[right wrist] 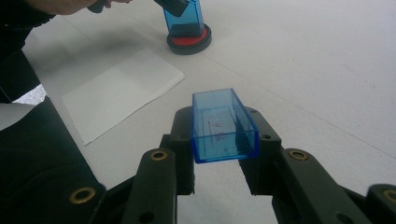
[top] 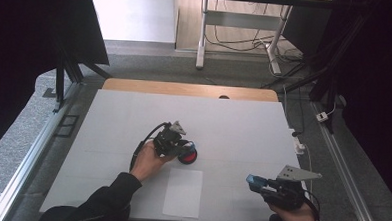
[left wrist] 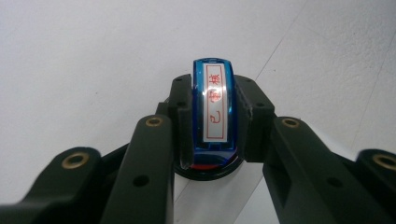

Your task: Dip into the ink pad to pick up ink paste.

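left gripper (left wrist: 212, 135) clamps blue stamp (left wrist: 215, 107), red-lettered label.

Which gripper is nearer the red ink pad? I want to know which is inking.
Left. The left gripper presses its blue stamp onto the red ink pad; the right gripper is well apart.

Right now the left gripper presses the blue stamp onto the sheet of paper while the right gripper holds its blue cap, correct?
Not quite: the left gripper presses the blue stamp onto the red ink pad, as the right gripper view shows. The sheet of paper lies apart. The right gripper does hold the blue cap.
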Demonstrator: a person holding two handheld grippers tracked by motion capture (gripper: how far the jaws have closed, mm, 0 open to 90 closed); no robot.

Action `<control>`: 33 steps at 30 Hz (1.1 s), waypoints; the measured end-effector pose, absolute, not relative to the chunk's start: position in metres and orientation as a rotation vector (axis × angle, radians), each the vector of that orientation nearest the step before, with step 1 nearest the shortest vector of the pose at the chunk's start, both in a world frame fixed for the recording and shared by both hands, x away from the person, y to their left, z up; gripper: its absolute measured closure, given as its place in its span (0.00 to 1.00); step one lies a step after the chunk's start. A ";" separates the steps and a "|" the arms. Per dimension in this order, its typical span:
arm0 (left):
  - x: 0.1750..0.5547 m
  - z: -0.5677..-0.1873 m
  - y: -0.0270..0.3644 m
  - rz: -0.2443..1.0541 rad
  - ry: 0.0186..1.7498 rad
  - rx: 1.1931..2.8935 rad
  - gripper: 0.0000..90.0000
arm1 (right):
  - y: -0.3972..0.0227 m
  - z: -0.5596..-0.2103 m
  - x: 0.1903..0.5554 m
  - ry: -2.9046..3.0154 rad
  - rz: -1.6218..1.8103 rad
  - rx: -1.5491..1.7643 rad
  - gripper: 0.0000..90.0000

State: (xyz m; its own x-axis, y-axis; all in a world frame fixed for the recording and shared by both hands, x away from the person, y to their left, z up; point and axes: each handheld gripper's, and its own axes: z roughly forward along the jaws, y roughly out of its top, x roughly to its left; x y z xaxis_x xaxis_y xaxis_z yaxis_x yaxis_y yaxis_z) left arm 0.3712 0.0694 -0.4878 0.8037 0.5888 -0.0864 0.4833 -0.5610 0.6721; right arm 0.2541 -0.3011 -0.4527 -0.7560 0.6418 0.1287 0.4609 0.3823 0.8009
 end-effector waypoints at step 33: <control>0.371 -0.484 0.062 0.209 0.783 2.345 0.79 | -0.300 -0.453 0.254 2.441 1.309 0.984 0.76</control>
State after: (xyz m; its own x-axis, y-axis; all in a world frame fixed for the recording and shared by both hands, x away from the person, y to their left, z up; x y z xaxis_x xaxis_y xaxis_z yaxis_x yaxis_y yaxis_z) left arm 0.3714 0.0619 -0.4840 0.8090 0.5856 -0.0509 0.4822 -0.6116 0.6273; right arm 0.2543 -0.3000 -0.4532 -0.7578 0.6396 0.1288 0.4611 0.3854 0.7992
